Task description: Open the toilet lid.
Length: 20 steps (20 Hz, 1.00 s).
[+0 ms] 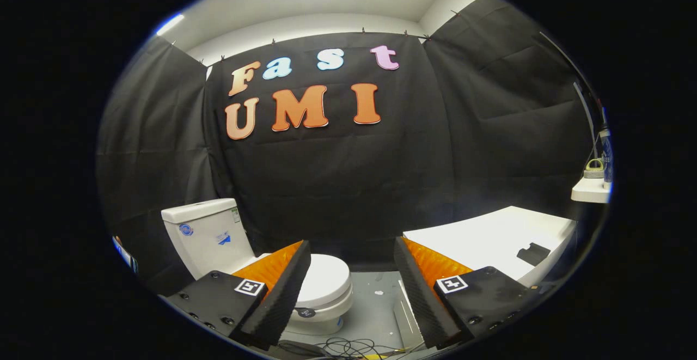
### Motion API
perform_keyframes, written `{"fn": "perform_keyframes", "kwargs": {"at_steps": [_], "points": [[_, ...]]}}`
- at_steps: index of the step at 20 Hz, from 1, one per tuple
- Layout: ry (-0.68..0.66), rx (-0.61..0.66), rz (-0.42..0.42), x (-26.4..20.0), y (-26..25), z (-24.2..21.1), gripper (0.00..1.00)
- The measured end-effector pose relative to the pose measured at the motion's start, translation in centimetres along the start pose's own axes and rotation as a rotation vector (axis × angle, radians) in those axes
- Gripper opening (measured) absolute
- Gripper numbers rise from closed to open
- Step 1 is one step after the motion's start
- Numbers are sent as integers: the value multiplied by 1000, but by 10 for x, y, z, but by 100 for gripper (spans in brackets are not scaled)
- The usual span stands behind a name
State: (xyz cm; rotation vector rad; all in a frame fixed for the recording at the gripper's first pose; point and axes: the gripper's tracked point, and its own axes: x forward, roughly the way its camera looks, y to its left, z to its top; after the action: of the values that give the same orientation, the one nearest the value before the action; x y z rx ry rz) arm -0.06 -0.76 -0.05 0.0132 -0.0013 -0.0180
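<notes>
A white toilet stands on the floor below and ahead of my left finger, its tank point(204, 235) against the black cloth wall. Its lid point(325, 281) lies flat and closed over the bowl, partly hidden behind the left finger. My gripper point(353, 251) hangs above and short of the toilet. It is open, its two fingers set wide apart with nothing between them. The lid's front edge sits just right of the left finger point(283, 284).
A white table point(490, 237) with a small dark object point(532, 253) on it stands beyond the right finger. A white shelf point(591, 190) with small items hangs farther right. Loose cables point(348, 347) lie on the grey floor point(375, 303) beneath the fingers.
</notes>
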Motion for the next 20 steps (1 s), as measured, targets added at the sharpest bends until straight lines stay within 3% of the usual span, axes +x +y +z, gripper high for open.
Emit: {"fn": "perform_keyframes", "kwargs": {"at_steps": [7,11,18,20], "points": [[-32,-48,-26,2,2,11,98],[-37,3,-43,28,7,13,99],[-2,289,6,79,40,-18,98],[35,370,37,96,58,-45,97]]}}
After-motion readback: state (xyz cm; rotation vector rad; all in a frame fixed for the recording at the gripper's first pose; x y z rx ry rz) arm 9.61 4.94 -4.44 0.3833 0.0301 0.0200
